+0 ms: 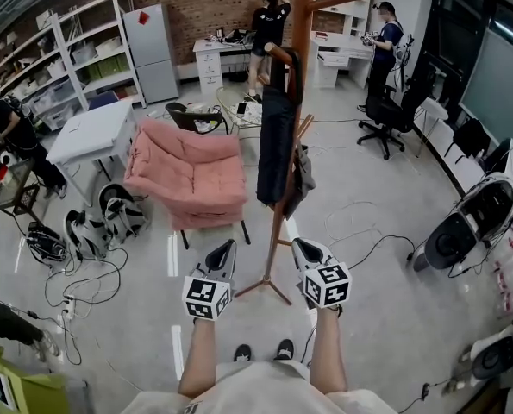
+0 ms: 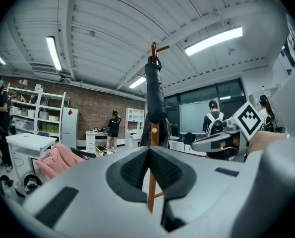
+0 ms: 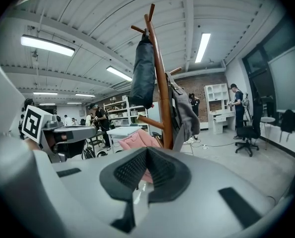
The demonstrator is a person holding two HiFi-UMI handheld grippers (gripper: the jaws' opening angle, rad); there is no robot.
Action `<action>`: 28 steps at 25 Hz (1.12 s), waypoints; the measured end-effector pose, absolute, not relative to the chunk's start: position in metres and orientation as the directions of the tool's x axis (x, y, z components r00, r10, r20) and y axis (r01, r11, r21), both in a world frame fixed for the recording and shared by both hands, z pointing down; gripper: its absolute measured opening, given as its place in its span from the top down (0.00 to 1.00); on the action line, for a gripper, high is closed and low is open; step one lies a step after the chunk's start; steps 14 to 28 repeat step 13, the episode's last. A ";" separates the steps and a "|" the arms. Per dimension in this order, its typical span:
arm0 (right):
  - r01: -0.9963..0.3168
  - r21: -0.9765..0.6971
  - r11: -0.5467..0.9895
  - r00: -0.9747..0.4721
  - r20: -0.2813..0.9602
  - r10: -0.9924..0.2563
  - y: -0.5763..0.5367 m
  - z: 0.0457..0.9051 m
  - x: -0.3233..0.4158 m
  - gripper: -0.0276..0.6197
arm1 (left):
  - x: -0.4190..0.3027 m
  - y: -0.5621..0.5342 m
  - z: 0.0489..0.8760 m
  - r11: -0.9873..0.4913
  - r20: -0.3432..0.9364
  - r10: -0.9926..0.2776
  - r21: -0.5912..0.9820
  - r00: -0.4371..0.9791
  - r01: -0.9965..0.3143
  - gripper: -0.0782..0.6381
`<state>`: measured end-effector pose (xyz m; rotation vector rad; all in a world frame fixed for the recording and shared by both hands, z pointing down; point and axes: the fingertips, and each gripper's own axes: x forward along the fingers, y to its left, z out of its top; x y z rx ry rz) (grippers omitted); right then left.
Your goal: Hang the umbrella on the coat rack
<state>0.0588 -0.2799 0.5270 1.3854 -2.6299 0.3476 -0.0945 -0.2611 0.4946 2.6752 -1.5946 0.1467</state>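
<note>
The umbrella hangs by its handle on the coat rack, centre frame, so the job looks done. With nothing left to carry, my left gripper and right gripper sit below it, jaws together and empty.

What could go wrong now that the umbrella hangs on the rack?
The umbrella hangs only by its curved handle over one peg of the coat rack, so a knock might drop it. The rack stands on thin legs and also carries a grey garment; it could wobble. Loose cables lie on the floor around the person, a trip hazard.
</note>
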 end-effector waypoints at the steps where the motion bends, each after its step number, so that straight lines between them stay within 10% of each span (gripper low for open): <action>1: -0.828 -0.132 0.546 -0.561 0.239 -0.793 -0.279 0.527 0.059 0.95 | -0.094 -0.261 0.496 -0.475 0.097 -0.877 -0.022 0.471 -0.880 0.88; 28: -0.827 -0.139 0.545 -0.562 0.226 -0.796 -0.280 0.526 0.060 0.95 | -0.100 -0.267 0.495 -0.440 0.098 -0.894 -0.001 0.437 -0.898 0.88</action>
